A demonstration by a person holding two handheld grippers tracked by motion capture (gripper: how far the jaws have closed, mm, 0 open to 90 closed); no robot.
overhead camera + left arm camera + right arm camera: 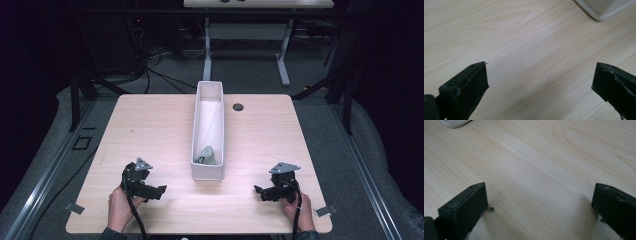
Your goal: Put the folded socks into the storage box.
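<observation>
Pale wood bench (150,130) carries a long white bin (208,171) holding what may be a crumpled cloth (207,154). Your left hand-held gripper (161,190) and right hand-held gripper (257,190) gape wide, empty; reach carelessly and you'll shove the bin.

Left tongs (159,190) gaping wide, right tongs (258,190) likewise, tips aimed inward, both hand-held

My left gripper (161,190) and right gripper (258,190) low over bare table (150,125), jaws wide, nothing between them. Between grippers: white bin (208,172), long, upright walls, blocks direct crossing mid-table. I see open wood both sides; small dark grommet (238,107) far right of bin.
</observation>
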